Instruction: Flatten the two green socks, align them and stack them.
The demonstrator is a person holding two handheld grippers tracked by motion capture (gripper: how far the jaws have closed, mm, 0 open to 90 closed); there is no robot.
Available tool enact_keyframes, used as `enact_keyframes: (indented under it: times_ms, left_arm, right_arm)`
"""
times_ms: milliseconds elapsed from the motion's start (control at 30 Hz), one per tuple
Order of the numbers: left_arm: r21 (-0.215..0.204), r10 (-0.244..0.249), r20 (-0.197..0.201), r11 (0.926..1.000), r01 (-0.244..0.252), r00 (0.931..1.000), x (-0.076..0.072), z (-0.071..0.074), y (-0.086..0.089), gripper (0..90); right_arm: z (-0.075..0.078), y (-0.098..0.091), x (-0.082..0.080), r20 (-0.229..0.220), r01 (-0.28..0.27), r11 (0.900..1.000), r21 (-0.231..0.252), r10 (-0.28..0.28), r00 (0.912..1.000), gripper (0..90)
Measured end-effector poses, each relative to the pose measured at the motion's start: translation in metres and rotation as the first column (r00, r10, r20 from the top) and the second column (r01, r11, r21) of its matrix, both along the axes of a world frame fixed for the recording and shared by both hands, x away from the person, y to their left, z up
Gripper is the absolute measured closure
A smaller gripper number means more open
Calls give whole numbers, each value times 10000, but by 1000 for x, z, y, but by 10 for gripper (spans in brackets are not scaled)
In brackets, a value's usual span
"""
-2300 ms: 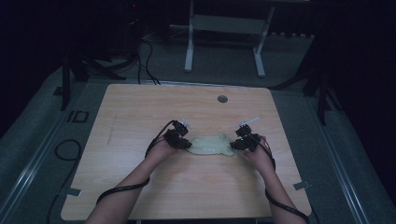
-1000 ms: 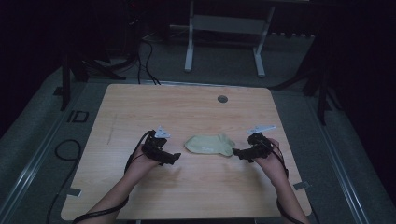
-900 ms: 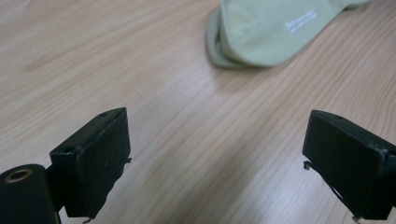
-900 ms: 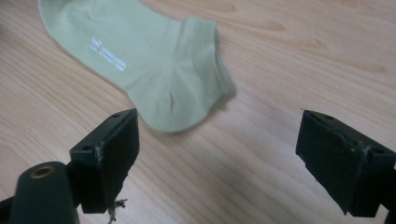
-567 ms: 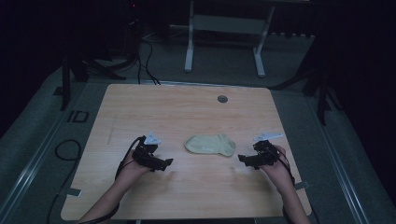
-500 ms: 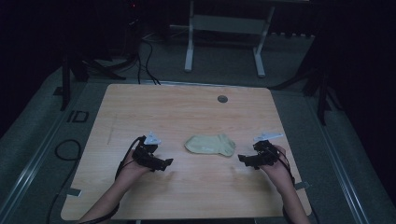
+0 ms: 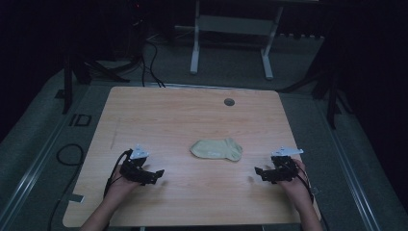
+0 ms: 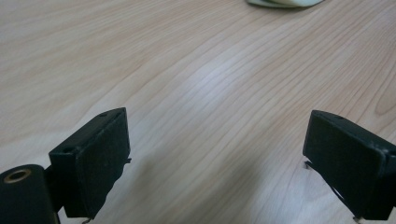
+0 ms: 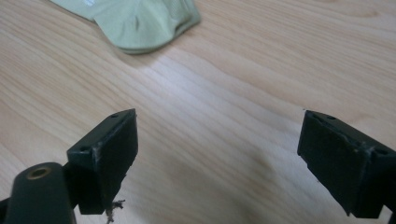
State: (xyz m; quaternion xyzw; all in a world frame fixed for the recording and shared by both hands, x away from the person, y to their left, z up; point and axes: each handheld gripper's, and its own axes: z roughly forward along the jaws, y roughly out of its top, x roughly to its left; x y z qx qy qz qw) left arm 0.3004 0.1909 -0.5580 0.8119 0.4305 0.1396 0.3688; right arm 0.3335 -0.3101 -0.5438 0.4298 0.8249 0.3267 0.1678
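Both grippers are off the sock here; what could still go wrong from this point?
The folded sock lies loose on the table, so its layers might spring apart. Both the left gripper and right gripper rest low with jaws open, so a sideways sweep toward the middle could nudge it.

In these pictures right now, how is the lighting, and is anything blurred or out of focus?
High view: the table is lit evenly while the room around it is almost black; the sock looks sharp enough. Left gripper view: a pale glare patch lies on the wood, and the near jaws look soft. Right gripper view: the sock is reasonably sharp, and soft shadows fall under the jaws.
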Motion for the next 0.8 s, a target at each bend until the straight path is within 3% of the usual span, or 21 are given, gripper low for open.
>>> enact_keyframes:
  times_ms: [333, 467, 633, 800]
  left_arm:
    - [230, 390, 135, 9990, -393, 9991, -14, -2, 18, 67]
    - [54, 523, 184, 9986, -524, 9985, -16, -3, 23, 67]
    - [475, 852, 330, 9951, -867, 9958, -25, -7, 32, 63]
    - [208, 1221, 436, 9922, -1231, 9916, -30, -7, 42, 40]
  right_arm:
    - [-3, -21, -18, 235, 660, 9978, 46, -661, 9975, 107]
    - [-5, -26, -23, 253, 920, 9957, 71, -921, 9954, 107]
    - [-13, -31, -31, 304, 1282, 9916, -150, -1277, 9913, 106]
    - [-15, -34, -37, 549, 1620, 9867, -103, -1612, 9854, 106]
